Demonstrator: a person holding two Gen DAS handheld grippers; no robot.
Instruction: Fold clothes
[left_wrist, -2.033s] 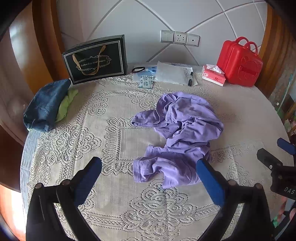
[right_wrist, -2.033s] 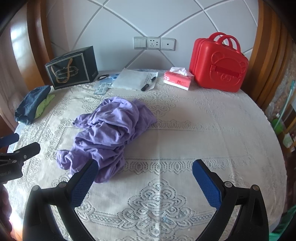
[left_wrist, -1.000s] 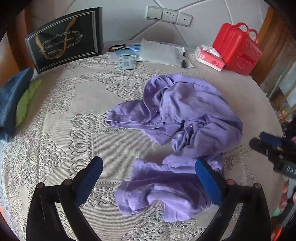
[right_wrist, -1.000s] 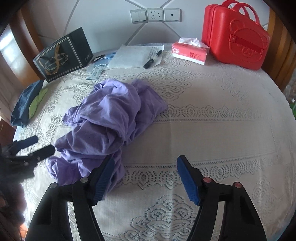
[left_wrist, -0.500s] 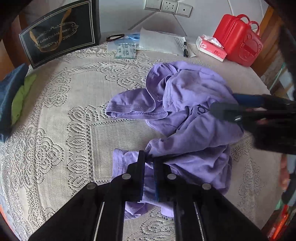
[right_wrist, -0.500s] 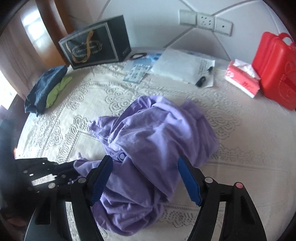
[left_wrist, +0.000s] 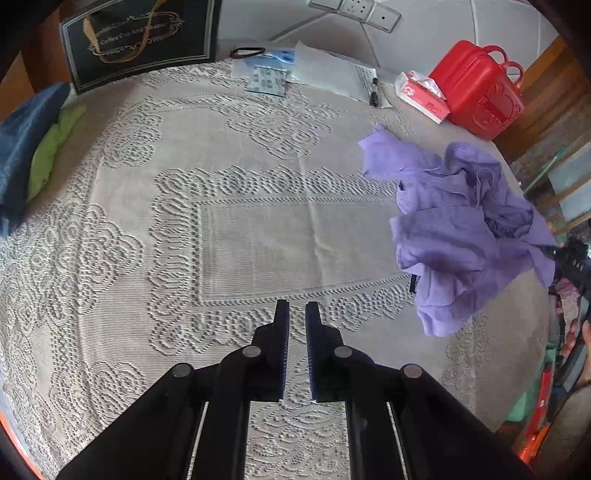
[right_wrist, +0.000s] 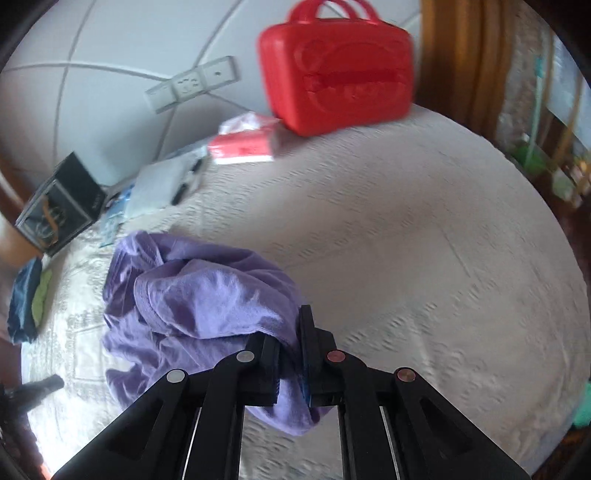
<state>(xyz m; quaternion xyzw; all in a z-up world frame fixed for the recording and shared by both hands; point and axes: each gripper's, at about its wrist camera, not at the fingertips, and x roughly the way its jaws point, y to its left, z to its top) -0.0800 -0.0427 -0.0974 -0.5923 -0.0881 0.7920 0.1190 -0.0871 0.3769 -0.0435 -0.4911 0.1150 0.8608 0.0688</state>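
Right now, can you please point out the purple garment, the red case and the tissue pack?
purple garment (right_wrist: 207, 295): right wrist view, on the bunched top fold.
red case (left_wrist: 480, 88): left wrist view, on its front face.
tissue pack (left_wrist: 423, 96): left wrist view, on the red and white top.
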